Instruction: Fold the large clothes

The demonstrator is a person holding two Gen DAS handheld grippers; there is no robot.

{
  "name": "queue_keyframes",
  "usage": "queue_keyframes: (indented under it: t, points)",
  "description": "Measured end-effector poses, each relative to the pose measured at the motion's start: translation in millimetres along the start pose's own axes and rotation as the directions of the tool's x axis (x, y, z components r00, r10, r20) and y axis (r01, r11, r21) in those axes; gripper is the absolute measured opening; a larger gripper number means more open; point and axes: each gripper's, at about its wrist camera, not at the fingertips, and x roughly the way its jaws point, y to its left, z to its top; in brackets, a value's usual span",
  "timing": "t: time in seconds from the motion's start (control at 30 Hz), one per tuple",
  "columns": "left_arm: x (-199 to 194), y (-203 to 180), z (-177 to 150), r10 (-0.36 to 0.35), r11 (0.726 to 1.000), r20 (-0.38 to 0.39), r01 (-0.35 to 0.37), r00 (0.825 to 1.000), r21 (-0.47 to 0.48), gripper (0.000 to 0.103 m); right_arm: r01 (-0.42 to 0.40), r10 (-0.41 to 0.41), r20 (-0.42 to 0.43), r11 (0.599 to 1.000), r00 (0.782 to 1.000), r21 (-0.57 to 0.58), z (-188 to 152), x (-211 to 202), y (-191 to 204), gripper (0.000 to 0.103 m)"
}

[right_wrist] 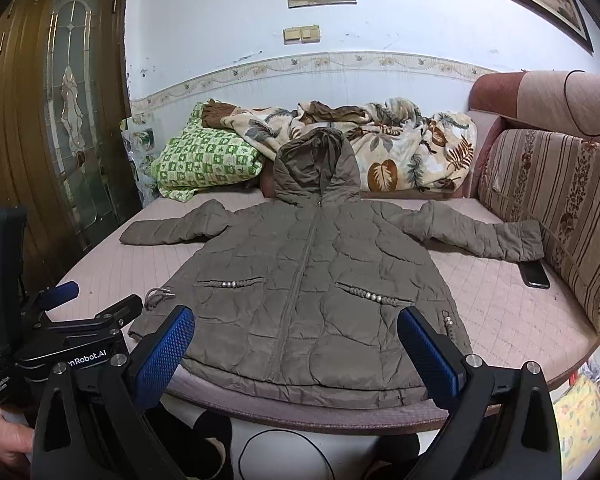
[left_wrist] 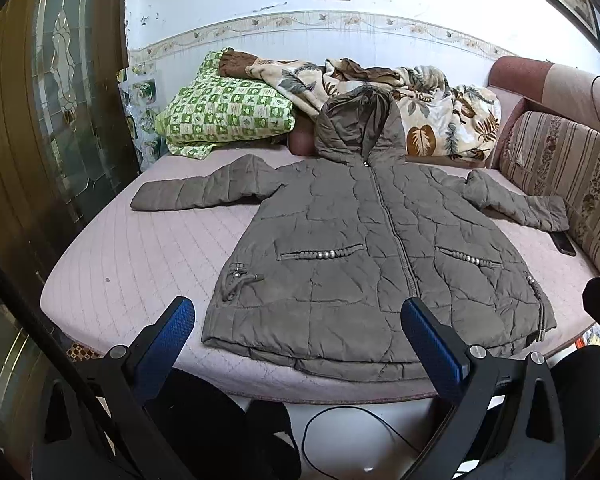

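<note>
A large grey-brown quilted hooded coat (left_wrist: 364, 248) lies flat, front side up and zipped, on the pale pink quilted mattress (left_wrist: 132, 256); its hem is toward 6 o'clock at the near edge of the mattress, and its hood (left_wrist: 360, 124) points to 12 o'clock, leaning on the cream blanket with brown leaf print (left_wrist: 432, 116); both sleeves are spread out, one toward 9 o'clock and one toward 3 o'clock; the sleeve at 3 o'clock ends just beside a black phone (right_wrist: 535, 274), near the striped sofa cushion (right_wrist: 556, 208); a green and white checked pillow (left_wrist: 228, 112) lies at 11 o'clock from the coat

The left gripper (left_wrist: 298, 344) hangs before the hem, at 6 o'clock of the coat; its jaws stand wide apart and hold nothing, the blue pads (left_wrist: 164, 340) do not touch the cloth; the right gripper (right_wrist: 296, 348) is also low at 6 o'clock before the hem, jaws wide and empty; in the right wrist view the left gripper is seen at 8 o'clock, with a hand (right_wrist: 8, 436) on its handle; a black cable (left_wrist: 340, 420) lies on the white floor under the mattress edge
</note>
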Motion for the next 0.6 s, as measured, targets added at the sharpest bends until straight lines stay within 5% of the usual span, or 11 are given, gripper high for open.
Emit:
queue_keyframes:
  t: [0.6]
  points:
    - [16.4, 2.7, -0.2, 0.01, 1.0, -0.042, -0.01, 0.999, -0.015, 0.103, 0.004, -0.004, -0.028, 1.0, 1.0, -0.003, -0.6, 12.4, 0.6, 0.103]
